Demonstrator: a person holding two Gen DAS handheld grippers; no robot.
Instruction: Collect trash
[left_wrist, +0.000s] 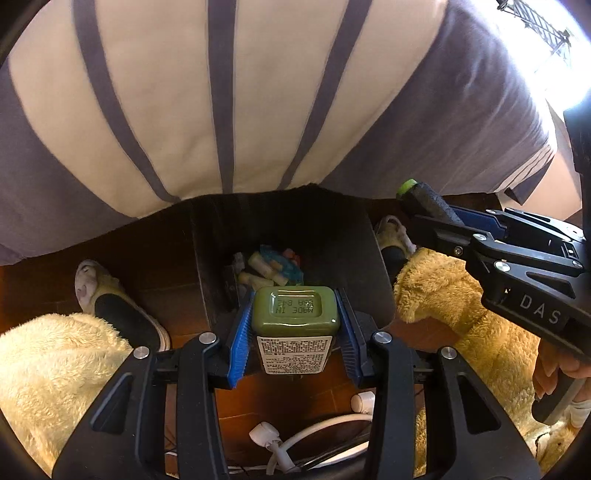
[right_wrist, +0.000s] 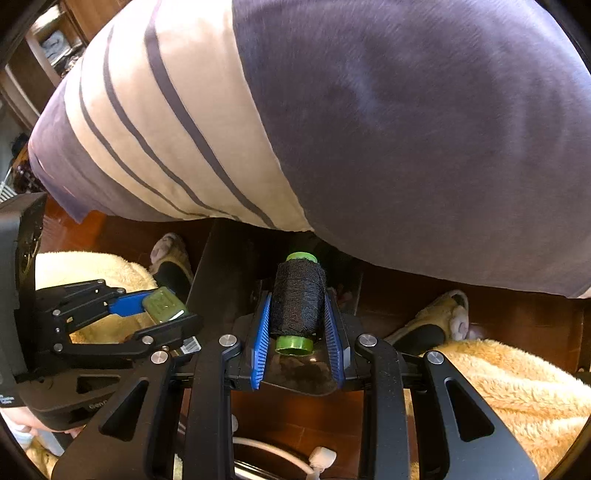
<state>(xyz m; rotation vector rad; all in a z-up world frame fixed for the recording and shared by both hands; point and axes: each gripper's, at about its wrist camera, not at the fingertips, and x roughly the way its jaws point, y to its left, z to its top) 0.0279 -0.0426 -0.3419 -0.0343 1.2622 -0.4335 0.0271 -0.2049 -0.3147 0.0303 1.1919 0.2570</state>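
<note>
My left gripper (left_wrist: 295, 325) is shut on an olive green bottle (left_wrist: 295, 314) with a white label, held over a dark trash bin (left_wrist: 210, 258) that has several pieces of trash (left_wrist: 269, 266) in it. My right gripper (right_wrist: 298, 328) is shut on a spool of black thread (right_wrist: 297, 302) with green ends, held over the same bin (right_wrist: 221, 266). The right gripper with the spool also shows in the left wrist view (left_wrist: 424, 199), at the right above the bin. The left gripper with the bottle shows in the right wrist view (right_wrist: 162, 304), at the left.
The person's striped shirt (left_wrist: 221, 92) fills the upper half. Legs in fluffy yellow trousers (left_wrist: 55, 369) and slippers (left_wrist: 92, 288) stand on both sides of the bin on a brown tiled floor. White cables (left_wrist: 295, 435) lie on the floor below the grippers.
</note>
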